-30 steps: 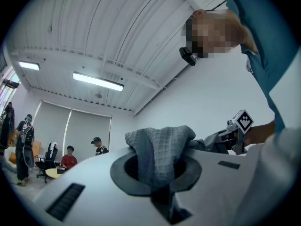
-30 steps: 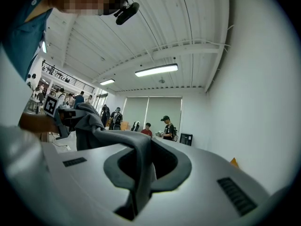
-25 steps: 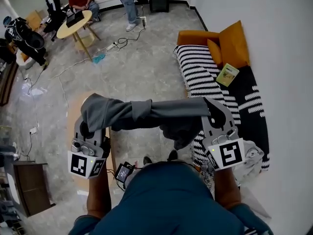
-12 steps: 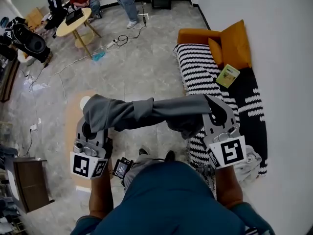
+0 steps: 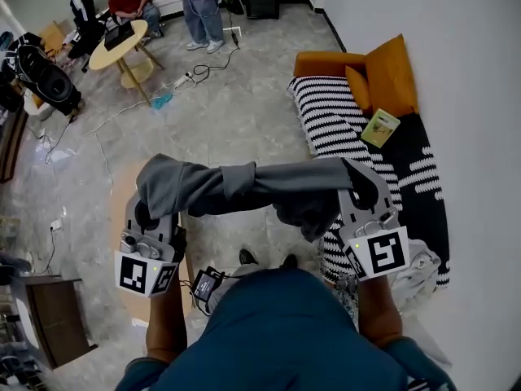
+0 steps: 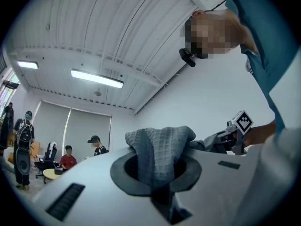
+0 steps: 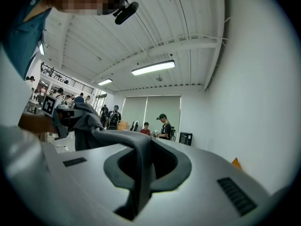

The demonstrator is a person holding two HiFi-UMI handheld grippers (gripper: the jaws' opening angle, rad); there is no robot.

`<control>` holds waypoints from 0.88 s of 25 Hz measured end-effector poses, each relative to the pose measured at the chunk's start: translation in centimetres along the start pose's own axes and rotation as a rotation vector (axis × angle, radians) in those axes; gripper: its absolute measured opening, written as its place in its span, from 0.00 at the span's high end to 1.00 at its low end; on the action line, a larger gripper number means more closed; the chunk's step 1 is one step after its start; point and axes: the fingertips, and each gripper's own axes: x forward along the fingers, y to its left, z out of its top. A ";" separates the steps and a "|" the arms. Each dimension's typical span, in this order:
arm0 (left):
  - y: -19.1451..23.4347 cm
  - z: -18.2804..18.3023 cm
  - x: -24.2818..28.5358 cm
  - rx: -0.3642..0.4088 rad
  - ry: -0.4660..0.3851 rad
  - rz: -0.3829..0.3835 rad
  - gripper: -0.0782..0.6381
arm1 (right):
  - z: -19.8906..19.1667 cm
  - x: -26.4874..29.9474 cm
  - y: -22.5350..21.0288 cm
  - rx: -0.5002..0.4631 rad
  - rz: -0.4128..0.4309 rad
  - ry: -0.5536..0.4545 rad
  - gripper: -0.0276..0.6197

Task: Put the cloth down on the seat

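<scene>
The left gripper (image 5: 151, 210) and right gripper (image 5: 362, 187) each clench an end of the grey waffle-weave cloth (image 5: 244, 187), stretched between them at centre, with the black-and-white striped sofa seat (image 5: 330, 120) at two o'clock.

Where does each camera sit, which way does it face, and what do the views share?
Head view: on the person's head, facing steeply down at the floor and striped sofa; shows the teal torso, with the left gripper and right gripper holding the grey cloth.
Left gripper view: on the left gripper, tilted up at the ceiling; its jaws shut on the cloth, teal sleeve.
Right gripper view: on the right gripper, tilted up at the ceiling; its jaws shut on the cloth.
Shared: all show the cloth; each gripper view sees the other gripper.
</scene>
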 end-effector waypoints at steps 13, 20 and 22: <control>6.7 -0.5 -2.1 -0.018 -0.024 -0.027 0.84 | 1.2 4.6 4.8 -0.029 -0.030 -0.006 0.92; 7.0 -1.8 -0.2 -0.024 0.001 -0.011 0.84 | 0.2 6.3 3.3 -0.020 -0.011 0.005 0.92; 7.0 -1.9 0.3 -0.018 0.005 -0.003 0.84 | 0.1 6.9 2.7 -0.018 0.000 0.003 0.92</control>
